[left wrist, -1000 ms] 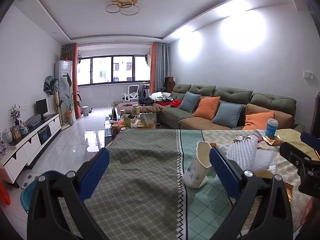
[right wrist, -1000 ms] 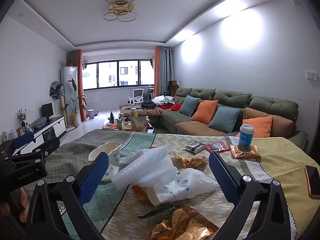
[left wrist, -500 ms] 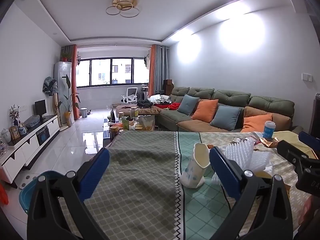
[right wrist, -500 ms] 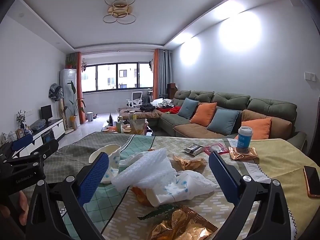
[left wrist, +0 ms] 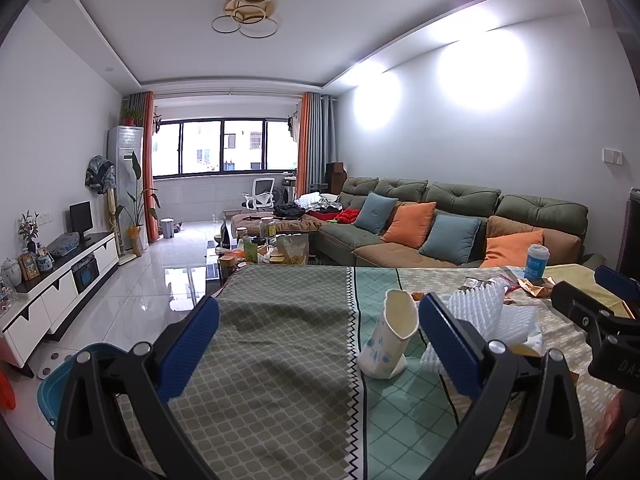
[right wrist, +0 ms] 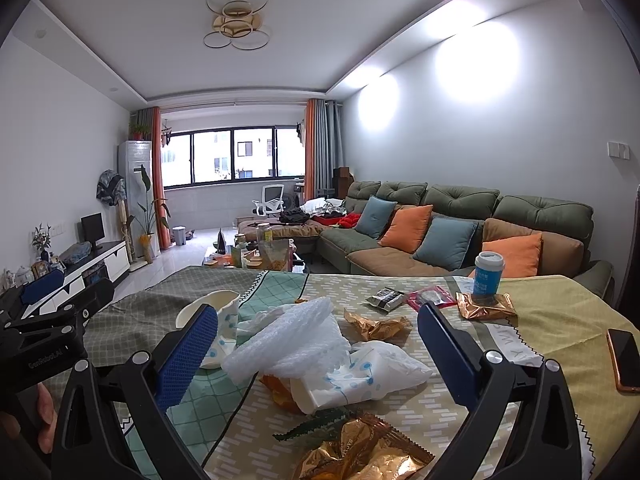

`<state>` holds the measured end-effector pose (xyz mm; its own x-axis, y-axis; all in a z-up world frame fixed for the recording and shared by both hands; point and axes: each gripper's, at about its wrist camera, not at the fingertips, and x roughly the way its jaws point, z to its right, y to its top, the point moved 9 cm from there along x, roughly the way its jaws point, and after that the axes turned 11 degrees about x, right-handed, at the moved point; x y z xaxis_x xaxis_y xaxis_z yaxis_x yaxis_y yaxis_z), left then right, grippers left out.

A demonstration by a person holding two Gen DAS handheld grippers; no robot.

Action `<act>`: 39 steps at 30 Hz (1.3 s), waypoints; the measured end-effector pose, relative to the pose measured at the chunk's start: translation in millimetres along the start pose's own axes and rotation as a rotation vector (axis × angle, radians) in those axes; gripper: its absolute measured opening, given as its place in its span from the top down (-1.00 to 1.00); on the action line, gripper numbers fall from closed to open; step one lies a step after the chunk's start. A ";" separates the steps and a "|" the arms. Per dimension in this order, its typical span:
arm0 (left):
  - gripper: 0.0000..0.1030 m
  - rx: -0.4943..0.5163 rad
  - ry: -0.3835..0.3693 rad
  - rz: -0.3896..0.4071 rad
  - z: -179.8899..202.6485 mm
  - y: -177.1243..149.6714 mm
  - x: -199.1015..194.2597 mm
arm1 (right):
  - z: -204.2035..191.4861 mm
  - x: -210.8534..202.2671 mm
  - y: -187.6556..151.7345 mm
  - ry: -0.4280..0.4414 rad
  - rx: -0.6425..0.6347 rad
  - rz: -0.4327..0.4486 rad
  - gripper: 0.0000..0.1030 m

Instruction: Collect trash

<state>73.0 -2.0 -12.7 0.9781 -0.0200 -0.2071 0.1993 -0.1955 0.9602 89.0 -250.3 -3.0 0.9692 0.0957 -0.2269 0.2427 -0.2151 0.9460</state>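
Two grippers hover above a cloth-covered table (right wrist: 560, 304), both with jaws spread wide and holding nothing. Nearest the right gripper (right wrist: 312, 354) lies a crumpled gold wrapper (right wrist: 360, 452), then a heap of white foam netting (right wrist: 288, 340) over a flattened paper bag (right wrist: 360, 376). Left of the heap, a squashed paper cup (left wrist: 390, 340) stands tilted, mouth up, just beside the left gripper (left wrist: 318, 350). Farther back sit small packets (right wrist: 386, 300), a blue lidded cup (right wrist: 488, 274) on a gold wrapper, and a phone (right wrist: 626, 360) at the right edge. A green sofa (right wrist: 460, 200) stands beyond.

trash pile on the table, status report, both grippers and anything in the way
Left gripper open, empty. Right gripper open, empty, facing trash pile. Nothing picked up yet. Phone near the table edge, not trash.
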 end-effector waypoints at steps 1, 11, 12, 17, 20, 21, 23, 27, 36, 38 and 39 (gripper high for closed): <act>-0.94 -0.001 -0.001 0.000 -0.1 -0.1 0.0 | 0.1 -0.3 0.1 -0.001 -0.001 0.001 -0.93; -0.94 0.000 0.001 0.001 0.9 0.3 0.0 | 1.9 1.6 -0.4 -0.001 0.002 -0.001 -0.93; -0.94 -0.002 0.000 0.001 0.5 0.0 -0.3 | 2.2 1.2 -0.4 -0.002 0.003 0.000 -0.93; -0.94 -0.004 0.000 0.002 0.1 0.5 -1.2 | 2.8 0.4 -0.1 -0.002 0.005 0.001 -0.93; -0.94 -0.005 0.000 0.001 -0.4 0.7 -1.4 | 2.4 -0.4 -0.2 -0.002 0.005 0.002 -0.93; -0.94 -0.005 0.000 0.001 -0.2 0.4 -1.5 | 2.4 -0.3 -0.1 -0.003 0.003 0.002 -0.93; -0.94 -0.006 0.002 0.001 -0.5 1.3 -1.8 | 3.1 -0.1 0.1 -0.001 0.004 0.001 -0.93; -0.94 -0.005 -0.001 0.000 0.0 1.5 -1.8 | 3.5 0.5 0.0 -0.001 0.007 -0.001 -0.93; -0.94 -0.004 -0.003 -0.002 0.6 -1.0 -0.2 | 4.1 0.4 -0.3 0.000 0.009 0.000 -0.93; -0.94 -0.004 -0.003 -0.001 1.3 -1.2 0.1 | 4.0 1.1 -0.3 0.000 0.009 0.000 -0.93; -0.94 -0.003 -0.003 -0.002 1.6 -1.3 0.6 | 4.4 0.4 0.0 -0.001 0.010 0.000 -0.93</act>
<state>73.2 -3.4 -14.4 0.9776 -0.0230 -0.2092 0.2009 -0.1929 0.9604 89.6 -254.6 -4.0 0.9693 0.0950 -0.2267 0.2428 -0.2246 0.9437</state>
